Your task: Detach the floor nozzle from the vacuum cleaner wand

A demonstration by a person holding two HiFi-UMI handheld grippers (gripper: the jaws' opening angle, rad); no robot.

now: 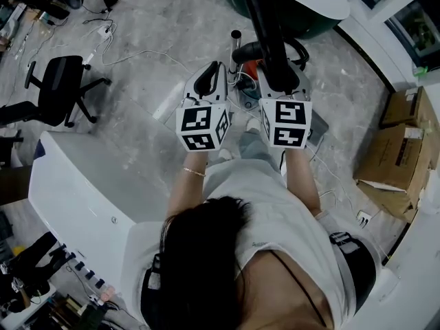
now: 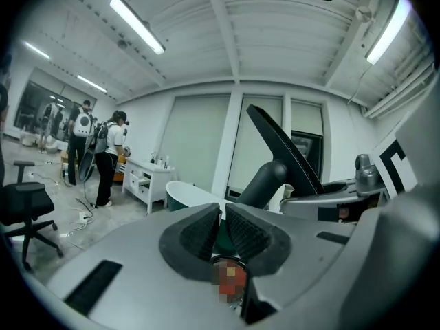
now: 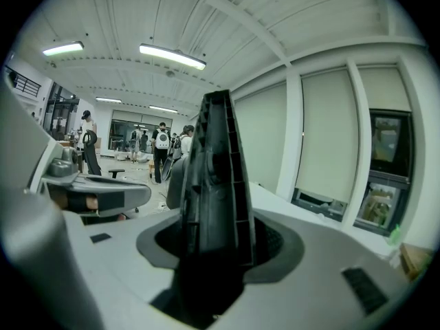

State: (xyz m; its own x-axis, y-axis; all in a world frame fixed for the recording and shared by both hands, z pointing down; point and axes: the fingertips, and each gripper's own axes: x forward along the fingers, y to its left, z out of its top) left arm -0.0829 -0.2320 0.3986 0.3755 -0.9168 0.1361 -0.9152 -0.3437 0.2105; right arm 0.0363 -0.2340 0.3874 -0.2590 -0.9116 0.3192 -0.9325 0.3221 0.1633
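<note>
Our right gripper (image 3: 214, 243) clamps the floor nozzle (image 3: 214, 163), its long axis upright. The wand tube (image 2: 267, 183) lies just right of our left gripper (image 2: 223, 229), whose jaws sit together, empty.

The black flat plastic floor nozzle (image 1: 267, 29) stands on edge above the floor, slanting steeply upward, its lower end clamped between the jaws of the right tool (image 3: 216, 243). One face shows moulded ribs. A dark grey round neck (image 2: 265, 183) joins it at an angle from below.
</note>
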